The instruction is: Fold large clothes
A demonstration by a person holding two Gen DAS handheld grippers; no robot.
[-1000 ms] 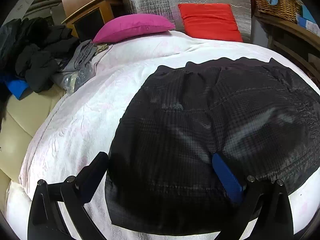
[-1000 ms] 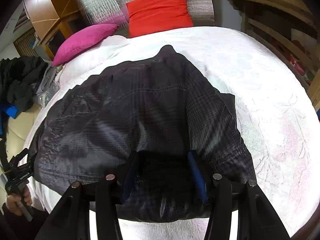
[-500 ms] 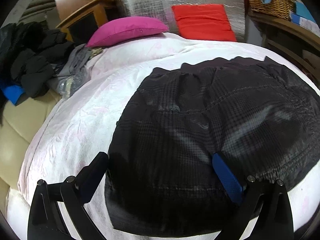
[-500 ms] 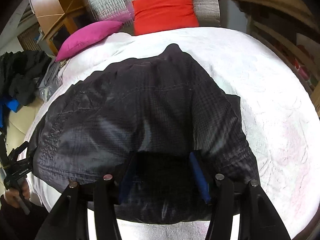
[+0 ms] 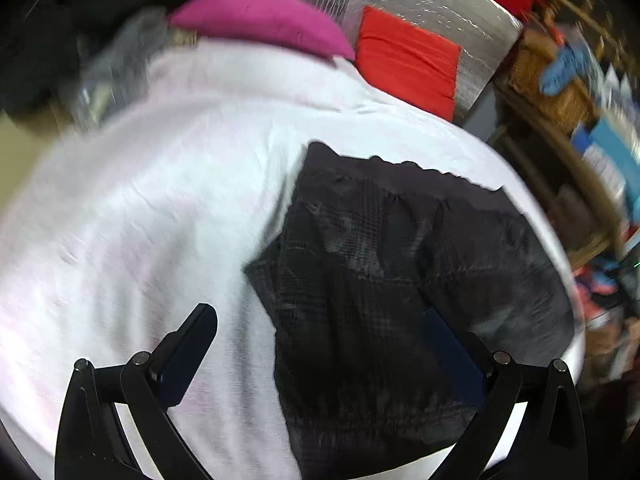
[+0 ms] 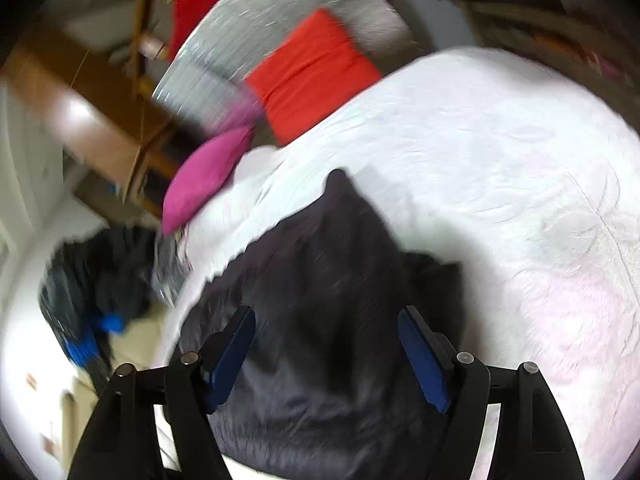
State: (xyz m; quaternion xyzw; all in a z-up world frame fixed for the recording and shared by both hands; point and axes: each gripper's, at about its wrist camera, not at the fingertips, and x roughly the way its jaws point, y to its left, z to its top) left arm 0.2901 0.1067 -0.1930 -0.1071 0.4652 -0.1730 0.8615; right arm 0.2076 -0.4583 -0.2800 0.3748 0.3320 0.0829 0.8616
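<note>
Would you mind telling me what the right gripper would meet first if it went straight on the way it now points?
Most likely the dark garment: it fills the space between and ahead of the right gripper, whose jaws stand wide open. The frame is blurred and depth is unclear, so I cannot tell whether contact already exists. Beyond lies the white bedcover.

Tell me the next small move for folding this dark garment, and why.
Probably lower both grippers onto the near hem and close. The left gripper and right gripper are both open above the dark garment, which lies spread on the white bedcover with nothing gripped.
</note>
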